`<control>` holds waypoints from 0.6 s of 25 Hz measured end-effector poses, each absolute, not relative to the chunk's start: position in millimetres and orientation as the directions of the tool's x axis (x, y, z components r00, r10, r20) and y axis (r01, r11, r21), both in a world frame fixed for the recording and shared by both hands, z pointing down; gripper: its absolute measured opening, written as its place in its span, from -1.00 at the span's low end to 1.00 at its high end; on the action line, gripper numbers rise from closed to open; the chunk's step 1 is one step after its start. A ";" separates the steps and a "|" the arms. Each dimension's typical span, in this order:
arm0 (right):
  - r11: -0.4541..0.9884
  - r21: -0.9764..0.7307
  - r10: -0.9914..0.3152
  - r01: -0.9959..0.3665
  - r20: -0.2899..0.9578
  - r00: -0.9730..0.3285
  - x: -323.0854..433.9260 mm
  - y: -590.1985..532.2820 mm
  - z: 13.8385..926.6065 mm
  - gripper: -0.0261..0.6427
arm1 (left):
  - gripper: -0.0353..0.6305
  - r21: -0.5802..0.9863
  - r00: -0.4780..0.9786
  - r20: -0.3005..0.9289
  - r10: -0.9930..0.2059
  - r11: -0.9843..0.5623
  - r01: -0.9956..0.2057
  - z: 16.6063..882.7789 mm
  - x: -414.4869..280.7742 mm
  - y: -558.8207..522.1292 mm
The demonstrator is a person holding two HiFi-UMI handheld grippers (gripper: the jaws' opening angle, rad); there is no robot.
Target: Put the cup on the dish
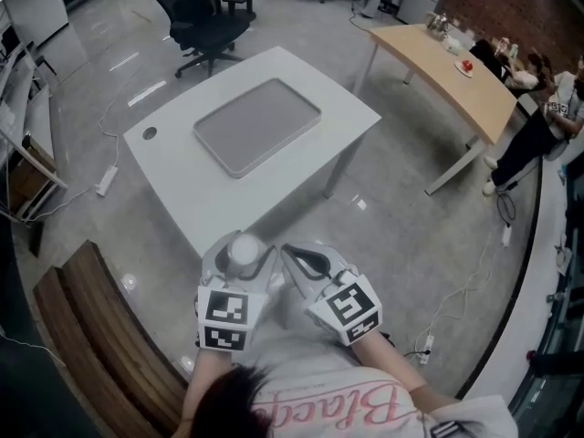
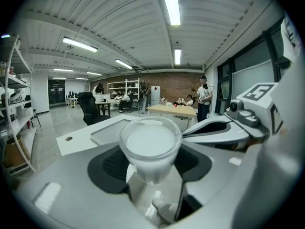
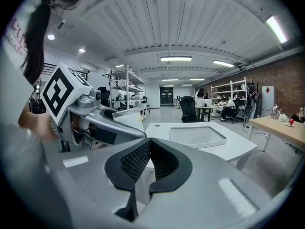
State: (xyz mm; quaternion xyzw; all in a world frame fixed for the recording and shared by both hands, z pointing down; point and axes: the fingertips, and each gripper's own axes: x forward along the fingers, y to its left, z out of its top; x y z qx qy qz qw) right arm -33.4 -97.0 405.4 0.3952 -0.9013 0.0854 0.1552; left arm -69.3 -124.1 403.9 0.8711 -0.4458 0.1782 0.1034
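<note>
A small translucent white cup (image 1: 243, 253) stands upright between the jaws of my left gripper (image 1: 239, 261), whose pads press on its sides (image 2: 150, 147). The left gripper (image 2: 150, 162) hangs over the floor, short of the white table (image 1: 196, 185). A grey rectangular dish (image 1: 257, 126) lies flat and bare on the middle of that table, also seen ahead in both gripper views (image 2: 110, 130) (image 3: 198, 136). My right gripper (image 1: 294, 255) floats just right of the cup, its dark pads (image 3: 136, 160) touching with nothing between them. The left gripper (image 3: 102, 123) shows beside it.
A black office chair (image 1: 205, 21) stands behind the table. A long wooden desk (image 1: 452, 71) with people near it is at the far right. A wooden bench (image 1: 87, 336) runs along my left. Cables and a power strip (image 1: 107, 181) lie on the floor.
</note>
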 end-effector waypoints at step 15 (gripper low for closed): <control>0.695 -0.084 -0.651 -0.715 0.351 -0.673 -16.6 -222.3 416.3 -0.92 | -0.11 -0.029 0.494 0.422 -0.761 -0.555 -0.831 420.9 -51.8 -248.5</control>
